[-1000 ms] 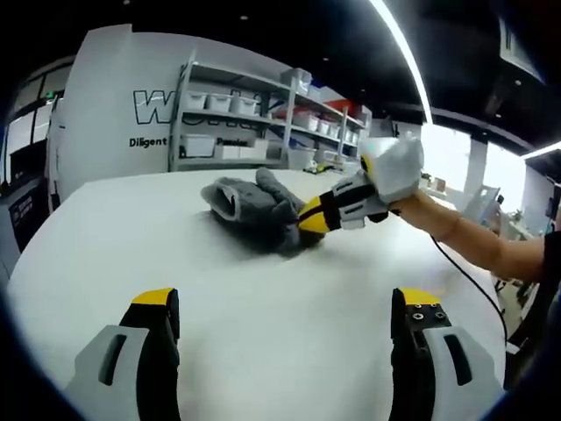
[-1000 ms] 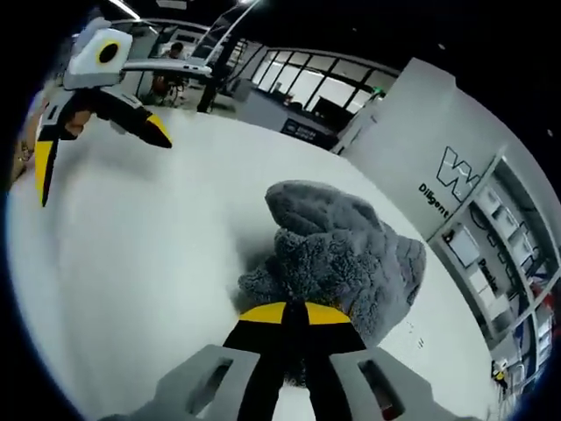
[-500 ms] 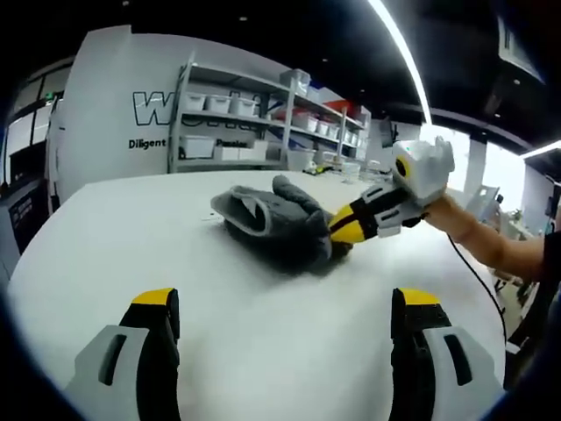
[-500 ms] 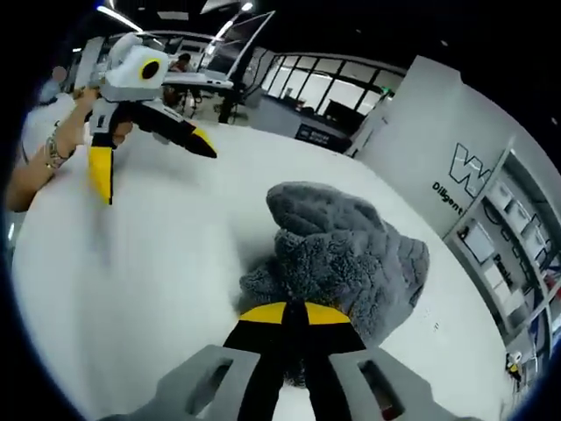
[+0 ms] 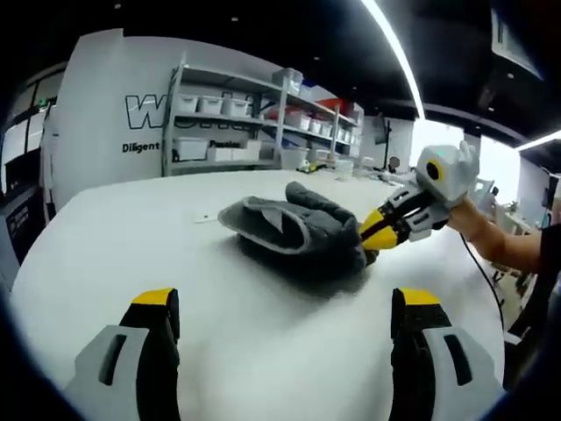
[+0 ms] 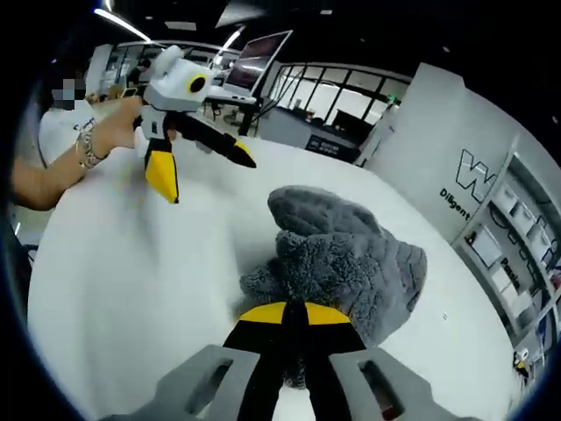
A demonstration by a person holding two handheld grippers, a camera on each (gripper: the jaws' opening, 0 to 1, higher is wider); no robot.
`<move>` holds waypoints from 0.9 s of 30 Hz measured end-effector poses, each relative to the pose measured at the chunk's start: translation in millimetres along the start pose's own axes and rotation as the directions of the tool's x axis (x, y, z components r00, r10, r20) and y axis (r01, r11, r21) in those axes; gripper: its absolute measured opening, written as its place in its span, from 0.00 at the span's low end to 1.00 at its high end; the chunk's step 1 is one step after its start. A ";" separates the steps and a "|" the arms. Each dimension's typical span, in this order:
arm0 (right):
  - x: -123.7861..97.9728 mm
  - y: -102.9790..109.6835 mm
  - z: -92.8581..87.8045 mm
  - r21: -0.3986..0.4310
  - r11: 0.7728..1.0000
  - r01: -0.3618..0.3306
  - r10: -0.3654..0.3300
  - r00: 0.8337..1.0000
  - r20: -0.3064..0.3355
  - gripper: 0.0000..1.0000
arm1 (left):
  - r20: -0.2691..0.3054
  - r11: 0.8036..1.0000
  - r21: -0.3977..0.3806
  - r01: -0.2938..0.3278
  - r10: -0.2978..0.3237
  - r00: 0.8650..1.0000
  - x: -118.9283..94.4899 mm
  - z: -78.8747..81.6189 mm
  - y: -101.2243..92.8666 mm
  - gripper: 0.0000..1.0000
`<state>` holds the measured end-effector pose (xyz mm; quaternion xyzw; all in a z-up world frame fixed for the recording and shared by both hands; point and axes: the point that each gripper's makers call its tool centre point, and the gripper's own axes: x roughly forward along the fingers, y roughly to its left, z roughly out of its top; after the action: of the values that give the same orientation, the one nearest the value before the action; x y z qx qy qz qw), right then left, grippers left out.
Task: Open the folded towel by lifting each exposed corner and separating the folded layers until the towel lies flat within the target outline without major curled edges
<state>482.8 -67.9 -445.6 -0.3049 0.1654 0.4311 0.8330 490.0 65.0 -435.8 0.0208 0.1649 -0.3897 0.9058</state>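
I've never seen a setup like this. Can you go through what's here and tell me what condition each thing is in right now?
Towel: grey, bunched in a heap, not spread flat.
Right tongs: shut on the towel's near edge.
Left tongs: open, held above the table, apart from the towel.
Table: white, towel lying on it.
Shelves: stocked with white bins.

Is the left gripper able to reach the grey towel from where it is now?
Probably yes. The left gripper is open, and only bare white table lies between it and the grey towel. The right gripper, shut on the towel's near edge, stays aside.
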 end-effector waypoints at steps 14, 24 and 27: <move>-32.7 22.8 5.8 0.036 0.998 -0.055 0.053 0.997 0.047 0.01 | -0.079 0.989 0.106 0.102 -0.093 0.992 -7.4 -10.4 -22.7 0.99; -37.7 46.1 7.3 0.030 0.994 -0.102 0.100 0.993 0.064 0.00 | -0.112 0.983 0.135 0.128 -0.113 0.987 -8.2 -15.0 -26.0 0.97; -45.1 39.7 12.0 0.045 0.996 -0.081 0.078 0.994 0.077 0.00 | -0.124 0.979 0.147 0.144 -0.127 0.984 -7.4 -17.1 -29.2 0.97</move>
<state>424.5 -70.4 -426.7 -0.2616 0.1562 0.4709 0.8279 459.6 52.7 -447.0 0.1022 0.1868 -0.4604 0.8618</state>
